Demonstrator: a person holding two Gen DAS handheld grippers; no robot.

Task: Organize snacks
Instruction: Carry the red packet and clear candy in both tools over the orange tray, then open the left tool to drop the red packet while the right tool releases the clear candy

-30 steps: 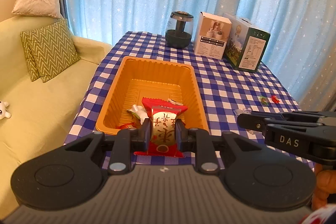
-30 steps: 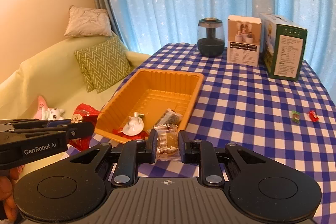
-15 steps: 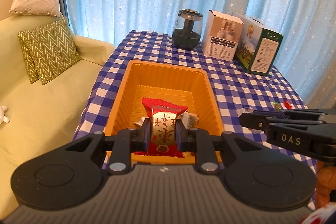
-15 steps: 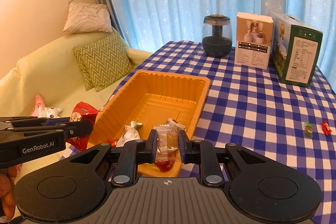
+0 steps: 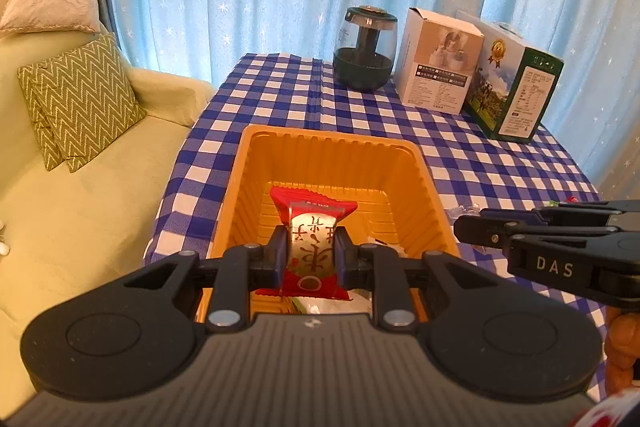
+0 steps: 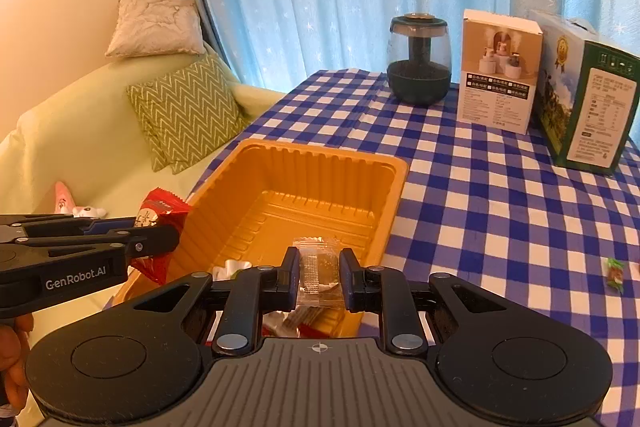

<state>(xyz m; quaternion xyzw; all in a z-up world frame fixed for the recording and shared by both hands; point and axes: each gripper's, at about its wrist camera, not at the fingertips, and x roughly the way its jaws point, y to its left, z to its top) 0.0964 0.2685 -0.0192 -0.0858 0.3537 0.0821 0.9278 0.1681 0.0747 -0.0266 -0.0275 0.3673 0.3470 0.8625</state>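
Both grippers have advanced from short of the orange tray to above its near end, the left gripper jaws pinching a red packet, the right gripper jaws a clear packet, so release into it appears imminent.

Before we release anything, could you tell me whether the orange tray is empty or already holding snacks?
Not empty: the orange tray already has a few wrapped snacks at its near end; the far end is bare.
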